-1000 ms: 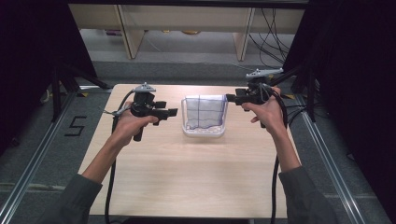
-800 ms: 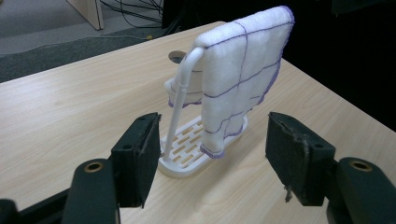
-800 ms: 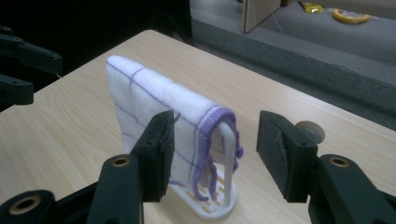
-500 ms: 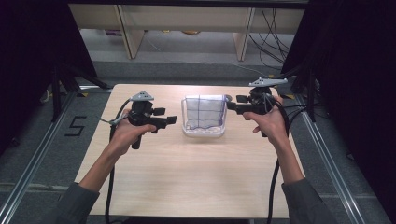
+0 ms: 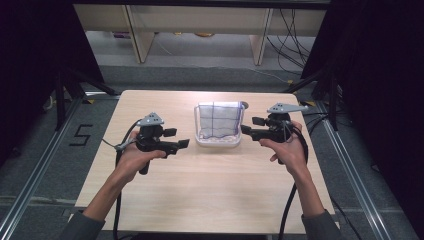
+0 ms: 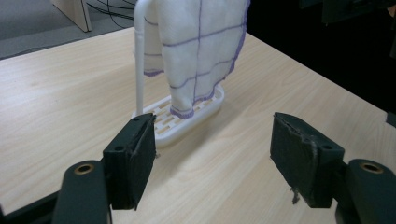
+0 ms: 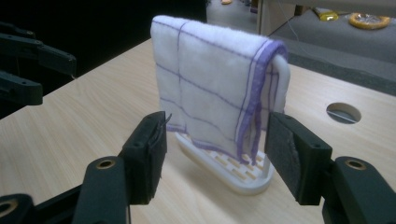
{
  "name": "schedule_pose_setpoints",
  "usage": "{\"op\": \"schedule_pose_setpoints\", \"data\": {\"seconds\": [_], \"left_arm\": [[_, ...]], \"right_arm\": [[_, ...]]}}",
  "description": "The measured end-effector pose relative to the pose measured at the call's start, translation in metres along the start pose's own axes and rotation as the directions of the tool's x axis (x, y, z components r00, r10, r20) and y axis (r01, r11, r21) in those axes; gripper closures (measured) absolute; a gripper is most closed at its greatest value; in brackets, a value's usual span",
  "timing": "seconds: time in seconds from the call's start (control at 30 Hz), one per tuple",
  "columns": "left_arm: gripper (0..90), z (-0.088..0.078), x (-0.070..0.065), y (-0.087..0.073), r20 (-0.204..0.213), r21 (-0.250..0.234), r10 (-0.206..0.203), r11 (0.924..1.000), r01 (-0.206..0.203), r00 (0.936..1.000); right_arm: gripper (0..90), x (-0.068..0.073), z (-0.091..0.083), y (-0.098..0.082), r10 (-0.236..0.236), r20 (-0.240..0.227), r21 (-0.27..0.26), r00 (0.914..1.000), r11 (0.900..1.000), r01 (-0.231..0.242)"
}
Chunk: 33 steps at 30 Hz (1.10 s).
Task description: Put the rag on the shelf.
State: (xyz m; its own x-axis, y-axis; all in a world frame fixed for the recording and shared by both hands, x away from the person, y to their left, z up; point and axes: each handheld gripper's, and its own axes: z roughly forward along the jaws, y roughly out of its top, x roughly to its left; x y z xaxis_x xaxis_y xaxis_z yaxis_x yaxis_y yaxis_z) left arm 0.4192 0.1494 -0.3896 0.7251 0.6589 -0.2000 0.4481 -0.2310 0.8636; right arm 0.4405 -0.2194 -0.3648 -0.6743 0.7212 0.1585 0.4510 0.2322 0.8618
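Observation:
A white cloth (image 5: pixel 218 121) with purple grid lines hangs over a white rack on a slotted white base (image 5: pixel 218 143) at the middle of the wooden table (image 5: pixel 210 190). My left gripper (image 5: pixel 177 138) sits left of the rack and points right at it; its jaws have just been opening and hold nothing. My right gripper (image 5: pixel 251 125) sits just right of the rack and points left, its jaws also just opening. In the left gripper view the gripper (image 6: pixel 212 126) faces the cloth (image 6: pixel 201 51). In the right gripper view the gripper (image 7: pixel 217 122) frames the cloth (image 7: pixel 210 88), pads apart from it.
A round hole (image 7: pixel 343 113) is cut in the table beyond the rack. Shelf legs (image 5: pixel 262 37) and cables lie on the floor past the far edge. A "5" (image 5: pixel 80 135) is marked on the floor at left. Black curtains flank both sides.
Both hands have come toward the near side of the table and sunk lower beside the rack. Both pairs of jaws stand wider apart than before.

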Motion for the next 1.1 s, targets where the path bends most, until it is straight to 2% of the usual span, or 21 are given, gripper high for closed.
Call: {"op": "schedule_pose_setpoints", "data": {"seconds": [0.07, 0.1, 0.17, 0.2, 0.23, 0.27, 0.3, 0.33, 0.37, 0.53, 0.57, 0.6, 0.63, 0.7, 0.73, 0.77, 0.83, 0.93, 1.0, 1.03, 1.1], "left_arm": [[30.6, -0.002, -0.003, -0.004, 0.000, -0.005, 0.005, 1.0000, -0.005, 1.0000], [29.9, -0.003, -0.004, -0.006, 0.011, -0.007, 0.001, 1.0000, -0.001, 0.9999], [29.8, -0.004, -0.008, -0.010, 0.016, -0.021, 0.002, 0.9998, -0.002, 0.9999], [29.8, -0.005, -0.010, -0.014, 0.011, 0.005, 0.009, 0.9999, -0.009, 0.9999], [29.3, -0.004, -0.011, -0.016, 0.011, 0.004, 0.013, 0.9999, -0.013, 0.9999], [29.0, -0.004, -0.012, -0.018, 0.018, 0.009, 0.015, 0.9998, -0.015, 0.9997], [29.0, -0.004, -0.013, -0.020, 0.011, 0.021, 0.021, 0.9995, -0.021, 0.9997], [28.7, -0.003, -0.014, -0.022, 0.022, 0.017, 0.019, 0.9997, -0.019, 0.9996], [28.3, -0.002, -0.014, -0.025, 0.017, 0.024, 0.024, 0.9994, -0.024, 0.9996], [26.6, 0.005, -0.015, -0.044, 0.013, 0.032, 0.027, 0.9991, -0.027, 0.9996], [26.5, 0.006, -0.016, -0.049, 0.009, 0.032, 0.025, 0.9992, -0.025, 0.9997], [26.4, 0.005, -0.016, -0.052, 0.007, 0.043, 0.027, 0.9987, -0.027, 0.9996], [26.3, 0.005, -0.017, -0.054, 0.001, 0.041, 0.022, 0.9989, -0.022, 0.9998], [26.1, 0.004, -0.019, -0.061, -0.008, 0.045, 0.031, 0.9985, -0.030, 0.9995], [25.6, 0.005, -0.019, -0.064, -0.001, 0.043, 0.029, 0.9987, -0.029, 0.9996], [25.0, 0.005, -0.021, -0.066, 0.001, 0.045, 0.021, 0.9988, -0.021, 0.9998], [24.6, 0.003, -0.022, -0.070, 0.012, 0.052, 0.020, 0.9985, -0.020, 0.9997], [24.5, 0.000, -0.025, -0.074, 0.007, 0.059, 0.037, 0.9976, -0.038, 0.9993], [24.4, -0.001, -0.027, -0.075, -0.005, 0.053, 0.044, 0.9976, -0.044, 0.9990], [24.3, -0.002, -0.027, -0.076, -0.001, 0.049, 0.044, 0.9978, -0.044, 0.9990], [24.2, -0.003, -0.027, -0.076, -0.006, 0.047, 0.044, 0.9979, -0.044, 0.9990]], "right_arm": [[39.3, 0.000, 0.000, -0.002, -0.005, -0.001, 0.024, 1.0000, 1.000, 0.005], [39.3, 0.001, 0.000, -0.005, -0.008, 0.009, 0.016, 0.9999, 1.000, 0.008], [39.0, 0.003, 0.003, -0.016, 0.005, -0.025, 0.036, 0.9997, 0.999, -0.005], [39.0, 0.003, 0.003, -0.016, 0.005, -0.025, 0.036, 0.9997, 0.999, -0.005], [38.8, 0.001, 0.004, -0.019, -0.019, -0.010, 0.043, 0.9998, 0.999, 0.019], [38.6, 0.003, 0.006, -0.021, 0.000, -0.019, 0.040, 0.9998, 0.999, 0.001], [38.5, 0.001, 0.007, -0.022, -0.028, -0.008, 0.036, 0.9996, 0.999, 0.028], [38.3, 0.003, 0.008, -0.024, 0.006, -0.024, 0.044, 0.9997, 0.999, -0.005], [37.9, 0.003, 0.008, -0.024, 0.015, -0.026, 0.062, 0.9996, 0.998, -0.013], [36.4, 0.002, 0.011, -0.031, 0.001, -0.024, 0.054, 0.9997, 0.999, 0.000], [36.0, 0.006, 0.011, -0.032, 0.035, -0.028, 0.066, 0.9990, 0.997, -0.033], [35.6, 0.006, 0.012, -0.033, 0.004, -0.026, 0.055, 0.9997, 0.998, -0.003], [35.2, 0.009, 0.011, -0.035, 0.023, -0.022, 0.073, 0.9995, 0.997, -0.021], [35.2, 0.010, 0.012, -0.038, 0.011, -0.025, 0.067, 0.9996, 0.998, -0.009], [35.1, 0.010, 0.012, -0.039, -0.024, -0.017, 0.058, 0.9996, 0.998, 0.025], [35.1, 0.014, 0.011, -0.040, 0.010, -0.024, 0.069, 0.9997, 0.998, -0.008], [35.1, 0.017, 0.011, -0.042, 0.001, -0.014, 0.067, 0.9999, 0.998, 0.000], [34.6, 0.022, 0.008, -0.045, 0.002, -0.034, 0.079, 0.9994, 0.997, 0.001], [33.4, 0.024, 0.008, -0.047, -0.019, -0.021, 0.069, 0.9996, 0.997, 0.020], [32.6, 0.026, 0.008, -0.048, -0.005, -0.034, 0.072, 0.9994, 0.997, 0.007], [32.4, 0.028, 0.009, -0.050, -0.007, -0.016, 0.064, 0.9999, 0.998, 0.008]]}}
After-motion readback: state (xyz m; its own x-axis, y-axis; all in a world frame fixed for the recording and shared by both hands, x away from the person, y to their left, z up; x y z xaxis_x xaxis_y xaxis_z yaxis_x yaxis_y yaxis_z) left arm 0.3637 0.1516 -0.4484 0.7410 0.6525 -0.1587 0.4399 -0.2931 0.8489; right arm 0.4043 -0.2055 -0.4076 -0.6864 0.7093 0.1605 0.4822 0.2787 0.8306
